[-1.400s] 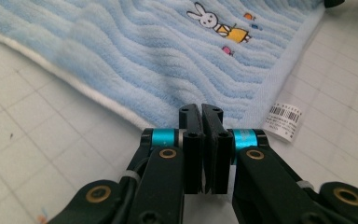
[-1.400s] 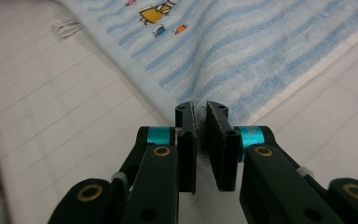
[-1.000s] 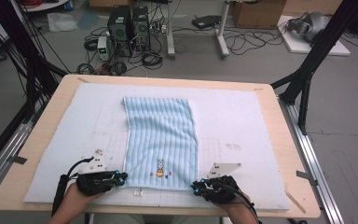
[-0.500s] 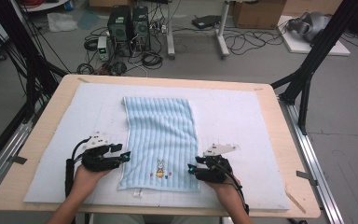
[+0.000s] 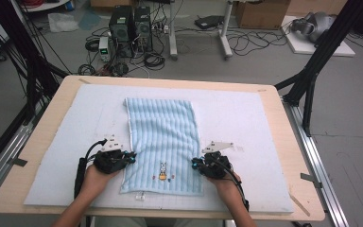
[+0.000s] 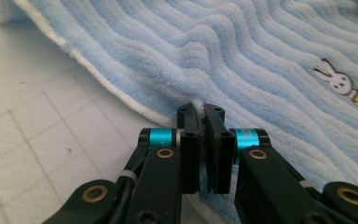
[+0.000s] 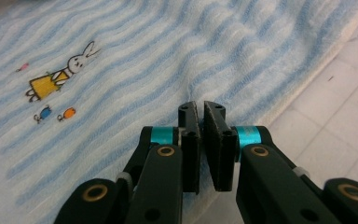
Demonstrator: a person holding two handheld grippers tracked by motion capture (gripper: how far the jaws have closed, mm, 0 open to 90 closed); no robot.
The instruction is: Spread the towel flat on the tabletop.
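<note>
On the near half of the white gridded mat (image 5: 246,127), slightly left of centre, lies one light-blue striped towel (image 5: 163,137). Its long axis runs from 6 o'clock to 12 o'clock in the high view, the far short edge towards the room and the near short edge towards the person. Its stripes run the same way as that long axis. One small rabbit picture (image 5: 162,169) sits near the 6 o'clock end, and a small white tag (image 5: 138,196) sticks out at the near left corner.

Two grippers are in play, one at each long edge. The left gripper (image 5: 128,156) is at about 8 o'clock of the towel, at its left hem. In the left gripper view its jaws have just been closing and now stand together on a pinch of the white-edged hem (image 6: 200,108) (a small ridge of cloth rises between the pads). The right gripper (image 5: 196,164) is at about 4 o'clock, at the right hem. In the right gripper view its jaws have likewise just been closing and stand nearly together over the towel's edge (image 7: 200,103), with cloth caught at the tips.

One pale wooden table (image 5: 42,142) carries the mat. Beyond it at 12 o'clock is a grey floor with two dark computer towers (image 5: 130,23), loose black cables (image 5: 246,42) and one cardboard box (image 5: 260,12). Black frame struts (image 5: 312,71) stand at 2 o'clock and 10 o'clock.
</note>
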